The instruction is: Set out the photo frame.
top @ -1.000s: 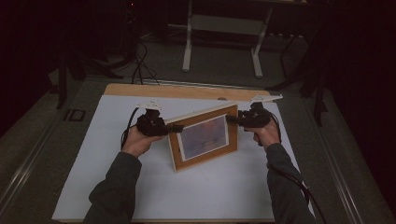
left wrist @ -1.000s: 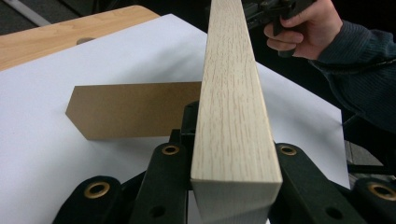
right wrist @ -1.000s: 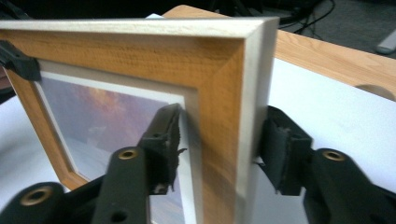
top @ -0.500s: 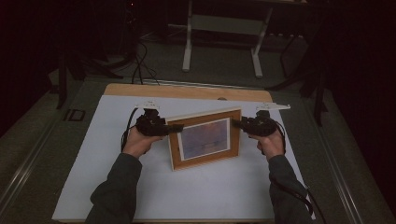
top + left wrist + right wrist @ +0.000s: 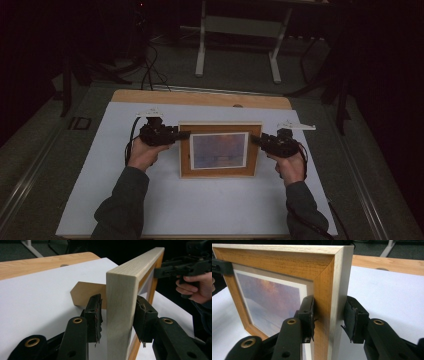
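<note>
Picture frame (image 5: 220, 150): wooden, holding a bluish-pink print, it stands upright near the middle of the white sheet (image 5: 210, 205), its face turned toward you. Its back stand (image 5: 86, 293) rests on the sheet behind it.

Your left gripper (image 5: 183, 135) straddles the frame's left edge. In the left gripper view its jaws have just been closing, and the pads sit on either side of the pale wood; one pad meets it, while the other stands just off it, so I cannot tell whether it pinches.

Your right gripper (image 5: 255, 140) straddles the right edge; the front pad lies against the frame's face, the rear pad shows a sliver of gap, so its hold is likewise unclear.

That white sheet covers most of a light wooden table (image 5: 200, 97), bare along the far edge. Grey carpet (image 5: 235, 75) surrounds it, with white stand legs (image 5: 201, 50) beyond and dark cables (image 5: 147, 70) at the far left. Otherwise the room is dim.
</note>
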Tool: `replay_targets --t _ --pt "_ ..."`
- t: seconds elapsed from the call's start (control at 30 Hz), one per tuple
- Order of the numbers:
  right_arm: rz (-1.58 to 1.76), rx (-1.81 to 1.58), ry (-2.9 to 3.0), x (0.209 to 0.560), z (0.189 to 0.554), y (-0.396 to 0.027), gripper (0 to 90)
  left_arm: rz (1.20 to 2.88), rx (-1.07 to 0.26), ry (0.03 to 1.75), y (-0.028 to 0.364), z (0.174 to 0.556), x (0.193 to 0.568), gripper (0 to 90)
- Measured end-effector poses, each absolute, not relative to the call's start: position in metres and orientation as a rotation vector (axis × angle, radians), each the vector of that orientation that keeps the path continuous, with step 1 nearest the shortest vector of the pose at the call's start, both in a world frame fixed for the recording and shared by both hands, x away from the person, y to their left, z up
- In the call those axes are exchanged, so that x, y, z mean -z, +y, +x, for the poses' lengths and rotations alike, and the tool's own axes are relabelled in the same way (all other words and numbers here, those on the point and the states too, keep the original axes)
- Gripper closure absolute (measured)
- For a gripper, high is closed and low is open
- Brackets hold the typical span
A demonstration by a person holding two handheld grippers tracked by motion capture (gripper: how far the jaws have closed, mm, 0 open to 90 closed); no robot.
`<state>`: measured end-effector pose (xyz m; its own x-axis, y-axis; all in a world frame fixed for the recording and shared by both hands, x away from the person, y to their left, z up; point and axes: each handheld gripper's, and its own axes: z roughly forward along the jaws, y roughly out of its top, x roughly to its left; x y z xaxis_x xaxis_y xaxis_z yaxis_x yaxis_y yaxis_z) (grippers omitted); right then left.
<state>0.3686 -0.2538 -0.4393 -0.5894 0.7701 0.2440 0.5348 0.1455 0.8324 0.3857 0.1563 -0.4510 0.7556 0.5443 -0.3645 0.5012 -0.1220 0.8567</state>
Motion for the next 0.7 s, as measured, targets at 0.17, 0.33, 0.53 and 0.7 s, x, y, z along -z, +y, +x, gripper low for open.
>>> replay_targets --t 0.17,0.33,0.53,0.7 --pt "1.286 -1.395 2.172 0.4383 0.3613 -0.2509 62.4 1.753 -0.04 0.834 0.1583 0.3865 0.4514 61.3" --pt "1.283 -1.395 2.177 0.4377 0.3594 -0.2513 62.3 1.756 -0.039 0.835 0.1585 0.3855 0.4504 60.4" --pt "1.261 -1.393 2.203 0.4379 0.3608 -0.253 55.3 1.751 -0.035 0.838 0.1594 0.3834 0.4495 55.4" --pt "1.232 -1.391 2.22 0.4403 0.3591 -0.2535 43.3 1.736 -0.045 0.846 0.1624 0.3788 0.4471 50.9"
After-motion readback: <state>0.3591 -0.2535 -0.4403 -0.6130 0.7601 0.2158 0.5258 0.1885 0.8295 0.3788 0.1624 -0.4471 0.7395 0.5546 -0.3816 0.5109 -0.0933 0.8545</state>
